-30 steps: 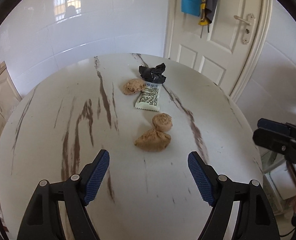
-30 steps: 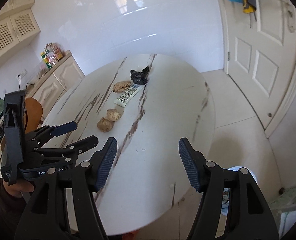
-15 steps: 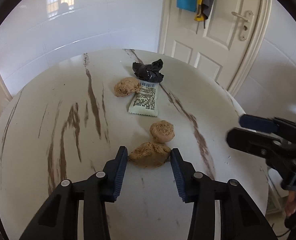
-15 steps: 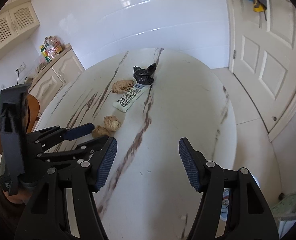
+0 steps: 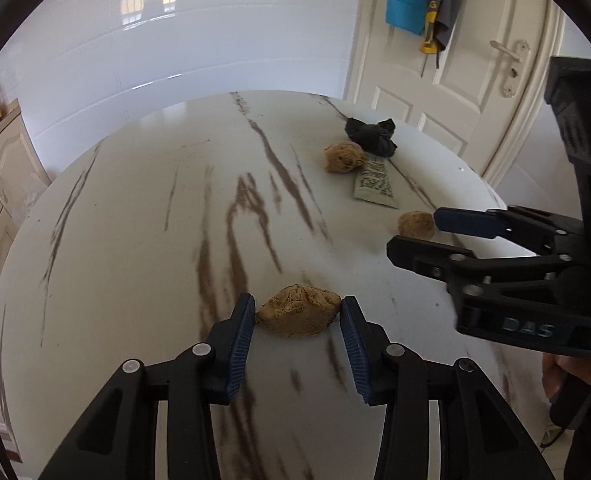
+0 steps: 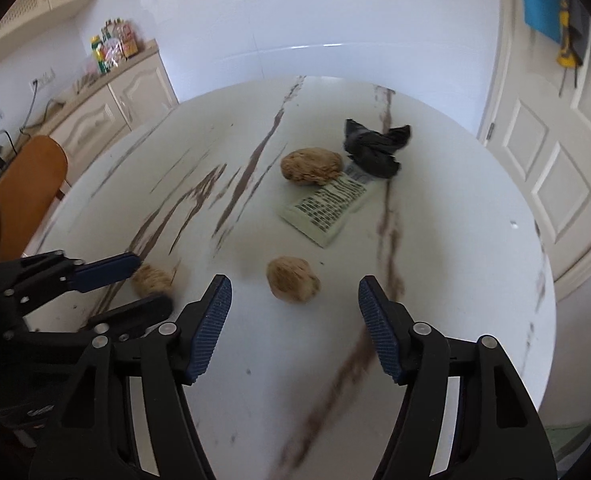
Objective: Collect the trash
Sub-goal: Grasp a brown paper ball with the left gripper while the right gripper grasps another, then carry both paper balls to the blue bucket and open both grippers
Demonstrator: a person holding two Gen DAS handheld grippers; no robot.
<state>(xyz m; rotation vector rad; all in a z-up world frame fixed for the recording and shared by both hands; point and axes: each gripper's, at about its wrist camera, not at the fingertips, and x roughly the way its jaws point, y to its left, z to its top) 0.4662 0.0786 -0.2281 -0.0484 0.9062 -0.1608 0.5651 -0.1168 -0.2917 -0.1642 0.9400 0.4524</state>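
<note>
A: 2 sets of jaws are over the surface (image 5: 135, 208). On the left gripper (image 5: 298, 316) they stand at a middling width with both blue pads against the sides of a crumpled brown paper wad (image 5: 298, 310), which lies on the marble.

B: So the left has hold of it?

A: It looks pinched between the pads, and those jaws have closed in on it within the last second. Whether it has lifted off the marble, I cannot tell.

B: And the right gripper (image 6: 295, 312)?

A: About half open and gripping nothing. Its jaws have just been narrowing a little. A 2nd, rounder brown wad (image 6: 293, 285) sits ahead of them, between the lines of the 2 fingers but clear of both pads.

B: What lies further out?

A: A printed pale wrapper (image 6: 327, 208) lies flat past the round wad. A 3rd brown wad (image 6: 312, 166) rests just beside the wrapper's far end, and a crumpled black bag (image 6: 375, 148) sits at that same end, overlapping it.

B: Anything around the edges?

A: From the left wrist, the right gripper shows side-on at the right with a hand (image 5: 567, 376) under it. A white door (image 5: 467, 92) stands behind, with blue and grey cloths hanging on it. A cream cabinet (image 6: 107, 108) with bottles on top and an orange chair (image 6: 27, 192) stand off to the left.
</note>
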